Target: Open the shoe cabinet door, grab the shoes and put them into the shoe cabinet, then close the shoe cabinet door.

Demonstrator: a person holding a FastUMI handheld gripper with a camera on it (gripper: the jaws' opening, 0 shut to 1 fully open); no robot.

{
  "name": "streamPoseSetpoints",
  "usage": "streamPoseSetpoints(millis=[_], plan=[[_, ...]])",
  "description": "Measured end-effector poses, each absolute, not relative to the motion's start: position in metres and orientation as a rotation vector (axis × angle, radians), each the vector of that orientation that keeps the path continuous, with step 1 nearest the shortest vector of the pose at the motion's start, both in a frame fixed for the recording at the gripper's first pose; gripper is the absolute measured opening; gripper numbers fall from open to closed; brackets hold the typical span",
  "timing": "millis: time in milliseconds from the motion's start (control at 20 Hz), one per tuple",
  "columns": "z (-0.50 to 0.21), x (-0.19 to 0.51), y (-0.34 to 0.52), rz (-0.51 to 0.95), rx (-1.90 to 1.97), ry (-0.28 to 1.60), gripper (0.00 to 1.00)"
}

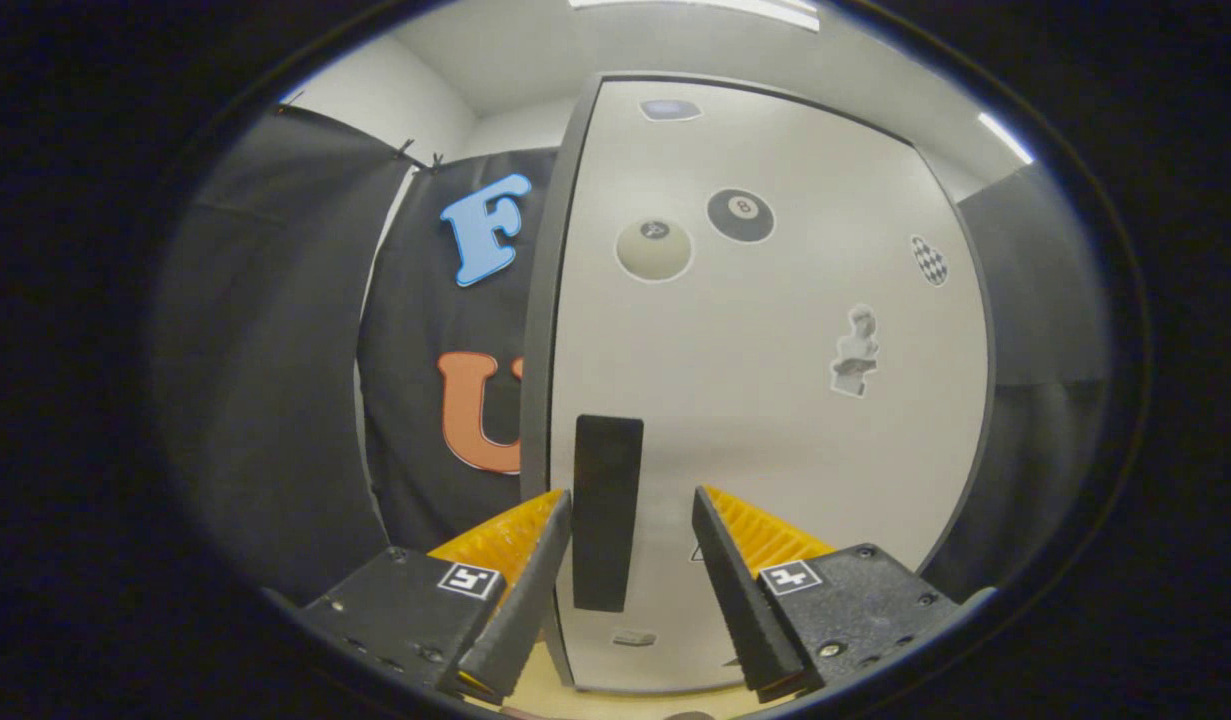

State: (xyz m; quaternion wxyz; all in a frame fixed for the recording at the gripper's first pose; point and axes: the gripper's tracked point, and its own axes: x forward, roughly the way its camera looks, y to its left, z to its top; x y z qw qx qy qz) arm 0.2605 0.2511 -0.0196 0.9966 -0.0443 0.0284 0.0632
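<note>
We count one pale grey, smooth-faced shoe cabinet door [775, 400] with a dark rounded frame, standing shut and flat ahead of us. On it sits one black rectangular handle [605, 510], a tall matte bar mounted upright near the door's left edge. Our gripper [630, 495] has two fingers [530, 560], both wedge-shaped with ribbed inner faces, and they stand apart: the claw is open, holding nothing. The handle sits in the gap between them, close to the left finger and clear of the right one; we cannot tell whether the left finger touches it.

We count five round or oval stickers and cut-outs on the door panel: one cream billiard-ball sticker [654, 249], one black billiard-ball sticker [740, 215] beside it, one small checkered oval [930, 260] towards the right edge, one grey bust-shaped sticker [855, 350] lower down, and one dark oval [670, 109] at the top. One small pale tag [634, 637] lies near the door's bottom, below the handle.

Black cloth [265, 350], softly creased, hangs to the left of the cabinet. Two ceiling light strips [1005, 137] glow overhead.
</note>
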Motion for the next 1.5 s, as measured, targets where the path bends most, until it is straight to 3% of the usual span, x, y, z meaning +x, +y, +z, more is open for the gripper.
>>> streamPoseSetpoints(millis=[100,150,250,450,1500], plan=[[-0.026,0.264,0.261,0.146,-0.106,0.072,0.67],[-0.029,0.265,0.262,0.147,-0.100,0.079,0.53],[-0.031,0.266,0.259,0.134,-0.091,0.095,0.42],[-0.031,0.263,0.258,0.133,-0.070,0.108,0.33],[-0.021,0.181,0.229,0.456,-0.030,0.079,0.29]])
